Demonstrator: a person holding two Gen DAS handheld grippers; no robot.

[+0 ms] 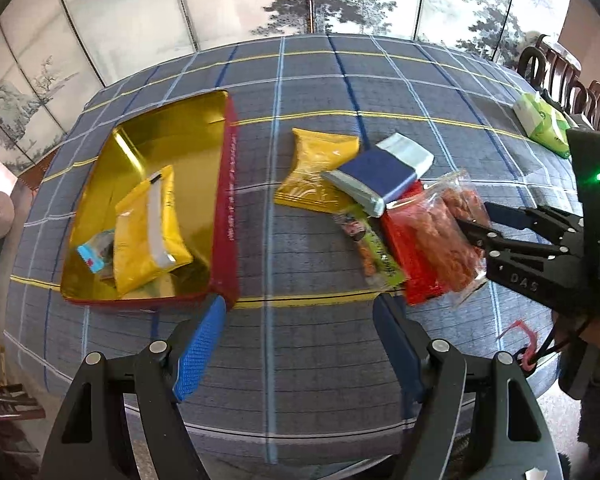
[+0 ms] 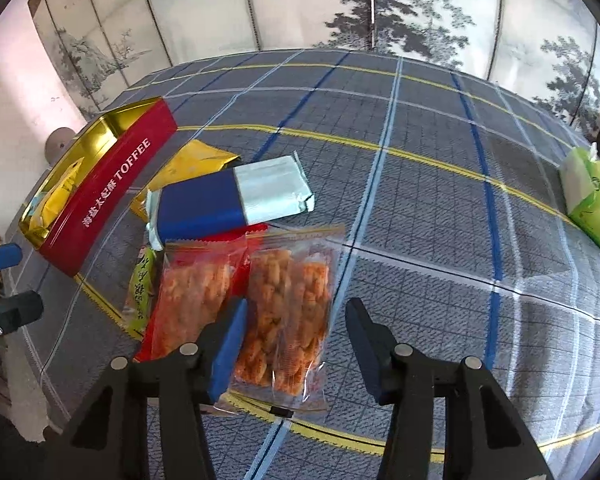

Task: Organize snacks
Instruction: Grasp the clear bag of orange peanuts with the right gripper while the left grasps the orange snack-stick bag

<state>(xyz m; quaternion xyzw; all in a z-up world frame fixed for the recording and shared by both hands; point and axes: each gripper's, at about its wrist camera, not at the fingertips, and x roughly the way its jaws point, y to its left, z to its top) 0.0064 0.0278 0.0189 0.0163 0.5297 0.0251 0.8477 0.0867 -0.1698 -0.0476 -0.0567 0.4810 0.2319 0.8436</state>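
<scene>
The tabletop (image 1: 308, 240) is draped in a grey plaid cloth with blue, white and yellow lines. At nine o'clock on it sits an open red tin (image 1: 226, 216) with a gold inside; toward three o'clock lies a loose heap of snack packets: a yellow pouch (image 1: 316, 168), a blue-and-silver pack (image 1: 380, 172) lying across it, a green stick packet (image 1: 374, 256) and a clear bag of orange snacks (image 2: 288, 304). Well apart, at two o'clock near the far edge, rests a green tissue pack (image 1: 544, 126).

Left hand-held gripper (image 1: 298, 320) tilts steeply down, jaws wide apart with nothing between. Right hand-held gripper (image 2: 296, 320) also points steeply down, jaws parted, pads not pressing anything.
</scene>
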